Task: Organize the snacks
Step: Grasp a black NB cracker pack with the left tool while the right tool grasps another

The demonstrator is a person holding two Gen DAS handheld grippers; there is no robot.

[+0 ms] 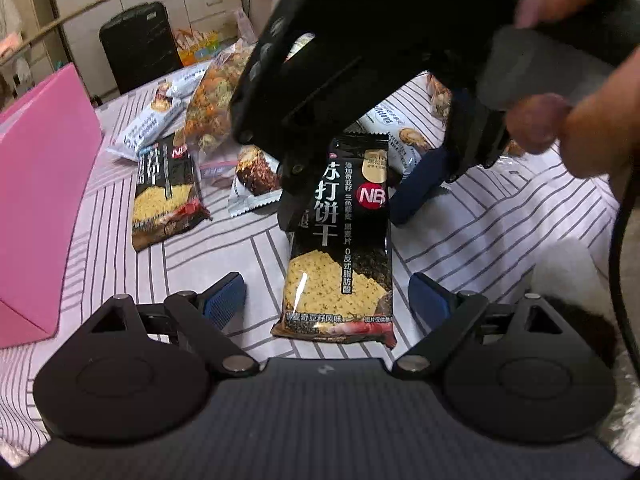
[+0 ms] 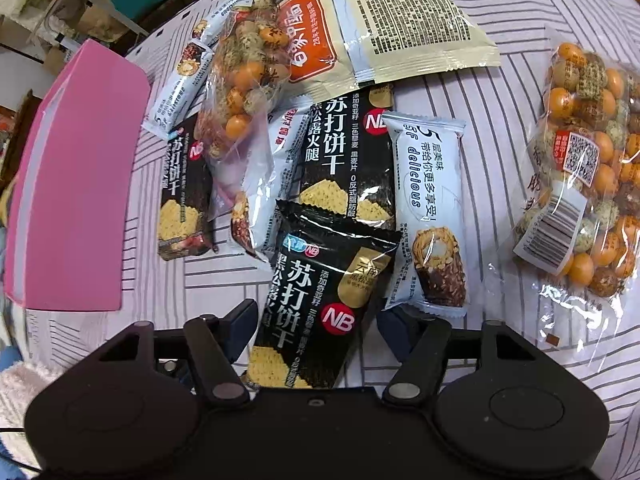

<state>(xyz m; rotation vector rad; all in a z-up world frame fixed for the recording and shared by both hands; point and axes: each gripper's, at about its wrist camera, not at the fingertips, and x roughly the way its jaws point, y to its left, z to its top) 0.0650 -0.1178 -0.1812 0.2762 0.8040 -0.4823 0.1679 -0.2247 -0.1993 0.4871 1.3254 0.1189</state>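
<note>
A black soda-cracker packet [image 1: 338, 240] [image 2: 316, 292] lies on the striped cloth. My left gripper [image 1: 327, 298] is open, its blue pads [image 1: 224, 298] standing wide on either side of the packet's lower end without touching it. My right gripper [image 1: 352, 198] [image 2: 318, 326] comes down from above and straddles the packet's other end. In the right wrist view its left finger is against the packet's edge, while a strip of cloth shows between the packet and the right finger. A person's hand [image 1: 560, 120] holds the right gripper.
A pink box [image 1: 44, 200] [image 2: 76, 184] stands at the left. Two more black cracker packets [image 2: 182, 192] [image 2: 344, 152], white wafer bars [image 2: 428, 216], bags of coated nuts [image 2: 588, 184] [image 2: 244, 72] and flat pouches [image 2: 408, 16] crowd the cloth. A black chair [image 1: 140, 44] stands behind.
</note>
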